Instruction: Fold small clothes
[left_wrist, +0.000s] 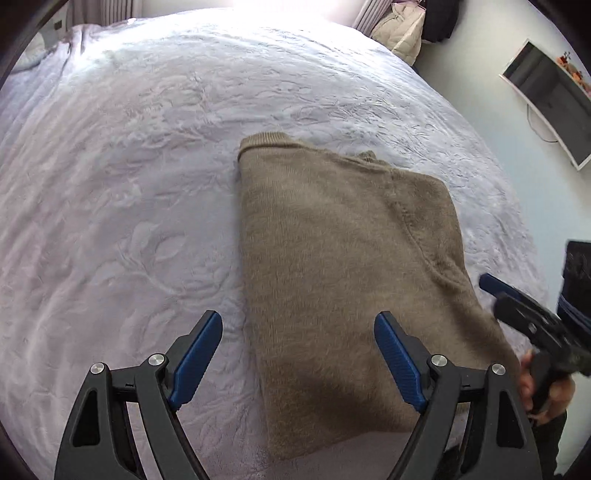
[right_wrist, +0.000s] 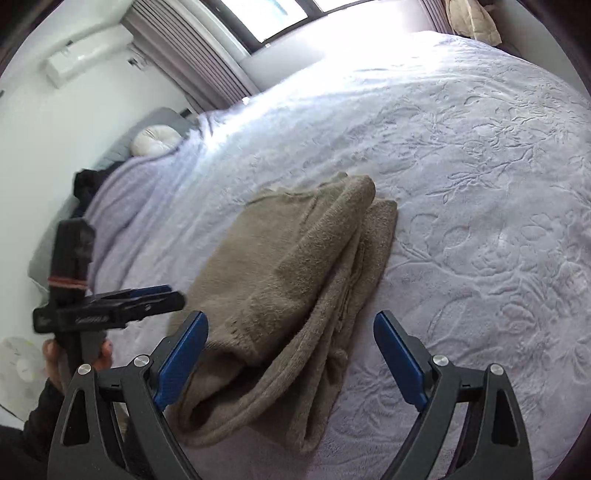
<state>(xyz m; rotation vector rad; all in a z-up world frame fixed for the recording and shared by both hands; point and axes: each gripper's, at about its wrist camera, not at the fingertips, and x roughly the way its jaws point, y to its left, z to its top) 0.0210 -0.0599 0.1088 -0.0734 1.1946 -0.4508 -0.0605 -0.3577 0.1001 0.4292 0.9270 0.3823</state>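
While the fuzzy tan knitted sweater (left_wrist: 343, 266) lies folded on the lilac embossed bedspread (left_wrist: 122, 177), the left gripper (left_wrist: 297, 354) hangs spread and empty at its six-o'clock hem. At three o'clock, the right gripper (right_wrist: 290, 354) gapes empty too. Pinch both hem corners together, probably, lifting evenly toward twelve o'clock.

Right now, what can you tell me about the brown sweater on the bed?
The sweater is a fuzzy tan-brown knit, folded into a long stack of layers lying flat on the pale lilac bedspread. A ribbed band, maybe the collar or hem, shows at its far end. From the right wrist view, the folded layers bunch up thickly and open loosely along the near edge. Nothing grips it: the left gripper and right gripper both hover open over its near end, fingers apart.
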